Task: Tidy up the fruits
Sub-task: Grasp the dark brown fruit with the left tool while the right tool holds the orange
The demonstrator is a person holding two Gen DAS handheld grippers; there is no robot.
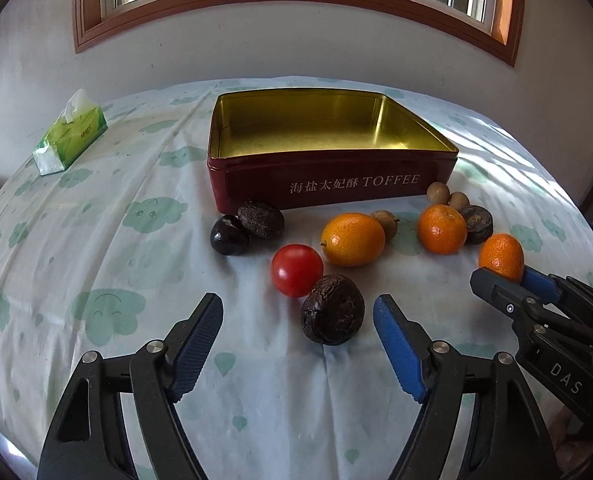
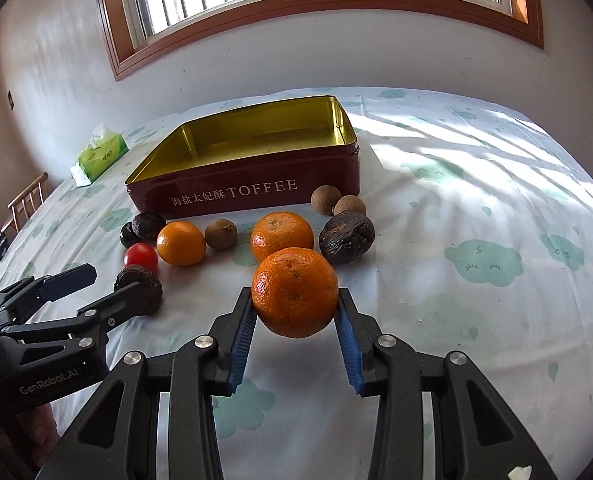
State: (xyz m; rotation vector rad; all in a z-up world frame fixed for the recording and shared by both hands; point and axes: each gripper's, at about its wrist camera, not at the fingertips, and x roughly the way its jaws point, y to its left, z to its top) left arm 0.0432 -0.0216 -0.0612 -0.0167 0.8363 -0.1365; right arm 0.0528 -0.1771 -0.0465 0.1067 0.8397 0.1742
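My right tongs (image 2: 295, 312) are clenched on a mandarin (image 2: 295, 292), blue pads pressed to its two sides; a shadow under the fruit suggests it is lifted just clear of the cloth, though I cannot be sure from this angle. In the left wrist view the same mandarin (image 1: 501, 257) sits at the far right between the right tongs (image 1: 508, 280).

My left tongs (image 1: 298, 324) are released, fingers spread wide, with a wrinkled dark fruit (image 1: 332, 309) between the tips and touching neither pad.

The toffee tin (image 1: 328, 184) stands open behind the fruit row, its gold interior holding nothing. On the counter (image 1: 96, 240), in front of the tin: a red tomato (image 1: 297, 270) touching the wrinkled dark fruit, a smooth orange (image 1: 353, 239), a second mandarin (image 1: 442, 229), a brown longan (image 1: 385, 222) behind the orange, two more longans (image 1: 446, 196) by the tin's right corner, and two dark fruits (image 1: 246, 226) at its left corner, touching each other.

A green tissue pack (image 1: 70, 138) lies well apart at far left.
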